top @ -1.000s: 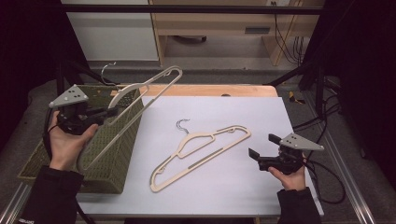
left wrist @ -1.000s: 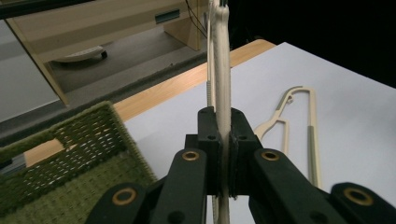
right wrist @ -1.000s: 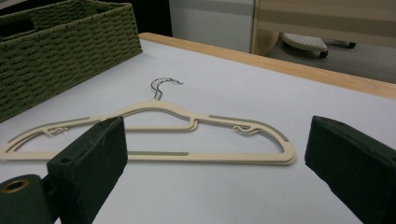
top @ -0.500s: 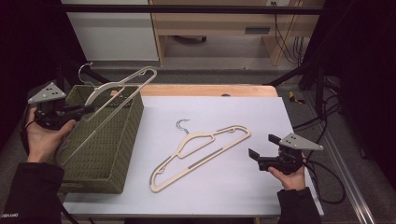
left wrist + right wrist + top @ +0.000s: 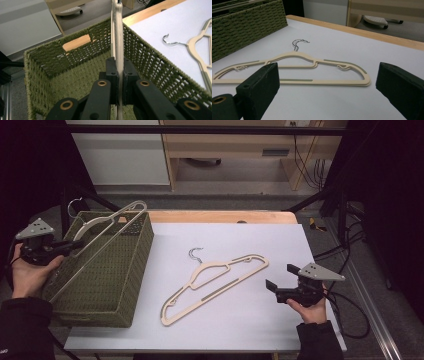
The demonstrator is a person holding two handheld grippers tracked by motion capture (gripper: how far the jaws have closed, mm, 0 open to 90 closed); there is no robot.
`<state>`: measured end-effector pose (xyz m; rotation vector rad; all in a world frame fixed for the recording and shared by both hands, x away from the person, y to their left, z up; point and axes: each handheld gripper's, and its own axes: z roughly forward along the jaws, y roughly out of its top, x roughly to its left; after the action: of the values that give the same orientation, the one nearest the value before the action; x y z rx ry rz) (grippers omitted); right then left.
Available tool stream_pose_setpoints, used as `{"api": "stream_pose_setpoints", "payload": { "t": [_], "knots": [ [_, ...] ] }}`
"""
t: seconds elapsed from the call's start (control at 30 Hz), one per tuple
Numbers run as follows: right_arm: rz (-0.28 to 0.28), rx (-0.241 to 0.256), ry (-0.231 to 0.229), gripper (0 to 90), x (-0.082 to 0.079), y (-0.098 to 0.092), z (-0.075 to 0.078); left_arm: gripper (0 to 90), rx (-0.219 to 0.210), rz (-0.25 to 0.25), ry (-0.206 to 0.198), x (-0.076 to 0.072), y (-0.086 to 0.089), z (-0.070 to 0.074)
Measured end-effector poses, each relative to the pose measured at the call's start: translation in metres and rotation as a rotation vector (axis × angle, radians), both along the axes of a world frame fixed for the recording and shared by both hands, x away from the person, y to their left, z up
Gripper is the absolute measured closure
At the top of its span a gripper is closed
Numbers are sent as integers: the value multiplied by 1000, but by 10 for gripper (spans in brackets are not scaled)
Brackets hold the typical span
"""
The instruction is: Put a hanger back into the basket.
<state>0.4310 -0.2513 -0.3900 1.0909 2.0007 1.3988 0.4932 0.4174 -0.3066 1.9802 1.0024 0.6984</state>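
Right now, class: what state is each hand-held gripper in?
Left hand-held gripper: closed on the cream hanger over the green basket.
Right hand-held gripper: open, holding nothing.

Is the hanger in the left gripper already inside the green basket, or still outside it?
Partly in: the hanger slants over the basket, hook past the far rim, gripped by the left gripper.

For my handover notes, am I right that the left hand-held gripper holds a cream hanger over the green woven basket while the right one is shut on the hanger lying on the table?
Not quite: the right hand-held gripper is open, short of the table hanger, as the right gripper view shows. The left hand-held gripper does hold a cream hanger over the green woven basket.
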Motion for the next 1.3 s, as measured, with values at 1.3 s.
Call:
{"api": "stream_pose_setpoints", "payload": {
  "t": [1.3],
  "knots": [
    [10, -18, 17, 55, 2, 7, -4, 775, 174, -20, 240, -7, -40, -92]
  ]
}}
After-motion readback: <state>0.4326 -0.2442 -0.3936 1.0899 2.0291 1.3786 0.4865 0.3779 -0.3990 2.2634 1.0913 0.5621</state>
